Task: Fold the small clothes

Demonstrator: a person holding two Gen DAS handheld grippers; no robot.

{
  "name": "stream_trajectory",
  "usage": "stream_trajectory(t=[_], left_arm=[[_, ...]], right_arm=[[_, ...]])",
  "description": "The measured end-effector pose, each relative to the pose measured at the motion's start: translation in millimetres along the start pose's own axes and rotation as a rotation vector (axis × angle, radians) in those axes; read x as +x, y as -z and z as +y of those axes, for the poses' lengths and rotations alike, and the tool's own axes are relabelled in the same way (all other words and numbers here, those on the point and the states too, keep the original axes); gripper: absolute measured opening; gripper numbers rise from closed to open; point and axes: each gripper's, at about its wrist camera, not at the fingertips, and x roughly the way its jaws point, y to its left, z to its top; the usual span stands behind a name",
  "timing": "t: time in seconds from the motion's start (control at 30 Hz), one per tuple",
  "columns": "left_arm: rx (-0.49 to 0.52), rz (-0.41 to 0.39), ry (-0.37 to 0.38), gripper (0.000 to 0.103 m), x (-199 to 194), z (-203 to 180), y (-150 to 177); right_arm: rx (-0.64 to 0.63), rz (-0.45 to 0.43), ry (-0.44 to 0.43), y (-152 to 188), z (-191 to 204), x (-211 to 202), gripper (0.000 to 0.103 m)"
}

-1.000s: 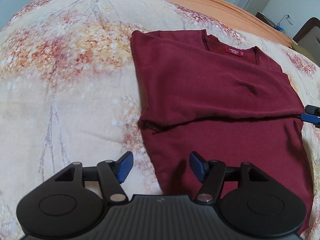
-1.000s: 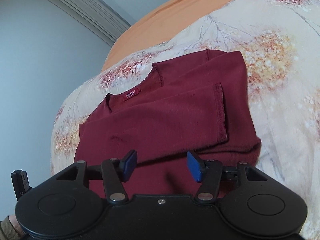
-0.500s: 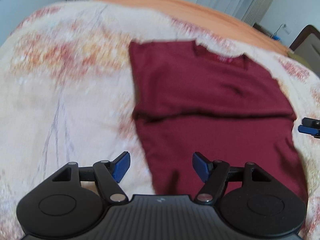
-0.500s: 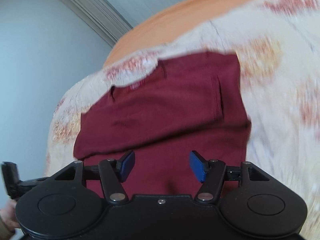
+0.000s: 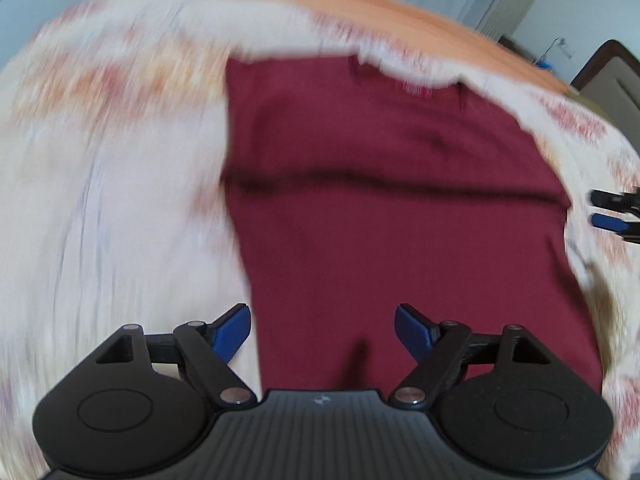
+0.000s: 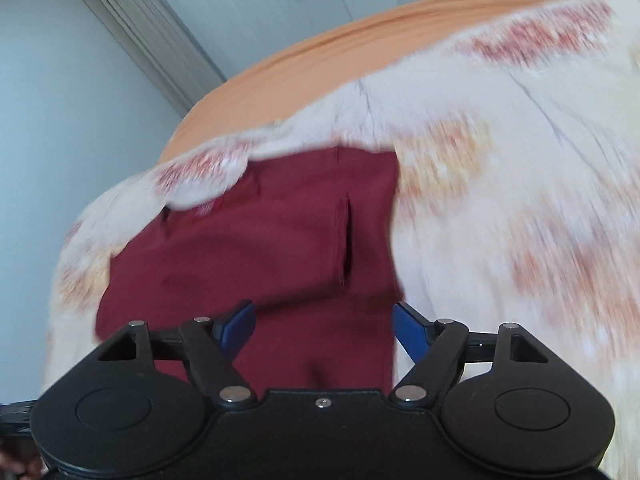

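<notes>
A dark red long-sleeved top lies flat on the floral bedspread, sleeves folded across its chest; it also shows in the right wrist view. My left gripper is open and empty, hovering over the top's lower left hem. My right gripper is open and empty over the lower right hem; its blue tips show at the right edge of the left wrist view. Both views are motion-blurred.
The cream floral bedspread spreads around the top. An orange sheet lies beyond it. A brown chair stands at the far right, and a wall with curtains behind.
Both grippers have pulled back toward the top's bottom hem and opened a little wider. The top has not moved.
</notes>
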Motion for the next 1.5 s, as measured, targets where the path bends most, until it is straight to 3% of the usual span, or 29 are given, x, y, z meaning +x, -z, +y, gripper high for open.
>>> stream_trajectory(t=[0.2, 0.33, 0.4, 0.53, 0.63, 0.67, 0.7, 0.8, 0.87, 0.93, 1.0, 1.27, 1.4, 1.5], left_arm=[[-0.104, 0.101, 0.009, 0.083, -20.4, 10.7, 88.3], [-0.172, 0.123, 0.021, 0.083, -37.6, 15.6, 129.7], [-0.213, 0.120, 0.036, 0.082, -42.8, 19.5, 144.2], [-0.265, 0.097, 0.078, 0.077, -46.4, 26.3, 161.7], [-0.253, 0.102, 0.075, 0.071, -41.0, 27.3, 170.0], [-0.252, 0.107, 0.073, 0.070, -39.0, 26.4, 172.3], [-0.253, 0.111, 0.074, 0.068, -38.2, 26.9, 174.0], [-0.323, 0.109, 0.090, 0.064, -38.7, 34.8, 177.1], [-0.421, 0.105, 0.138, 0.055, -38.9, 46.1, 182.3], [-0.474, 0.111, 0.161, 0.021, -39.7, 54.5, 184.2], [-0.467, 0.084, 0.175, 0.005, -45.5, 55.8, 184.6], [-0.434, -0.009, 0.213, 0.003, -109.3, 58.5, 176.9], [-0.388, 0.016, 0.152, 0.003, -129.4, 63.3, 177.0], [-0.292, 0.087, 0.058, 0.003, -111.3, 52.8, 178.8]], right_arm=[[0.110, 0.116, -0.034, 97.1, -26.0, -56.8, 0.075], [0.169, 0.166, -0.009, 155.3, -36.4, -78.2, 0.065], [0.193, 0.200, -0.007, 169.9, -42.3, -76.0, 0.054], [0.222, 0.241, -0.059, 182.3, -46.1, -62.3, 0.051], [0.226, 0.287, -0.051, 187.3, -46.9, -49.5, 0.030], [0.233, 0.292, -0.053, 188.3, -46.8, -48.3, 0.013], [0.236, 0.291, -0.052, 189.1, -45.3, -48.9, 0.006], [0.202, 0.288, -0.053, 189.5, -34.3, -53.2, 0.005], [0.182, 0.294, -0.068, 186.6, -27.2, -57.3, 0.004], [0.182, 0.298, -0.077, 181.0, -23.0, -60.9, 0.004], [0.203, 0.299, -0.105, 175.2, -23.1, -68.4, 0.004], [0.359, 0.290, -0.294, 160.0, -25.2, -116.4, 0.003], [0.317, 0.354, -0.237, 176.6, -21.6, -120.5, 0.003], [0.266, 0.384, -0.138, 200.4, -17.0, -101.1, 0.005]])
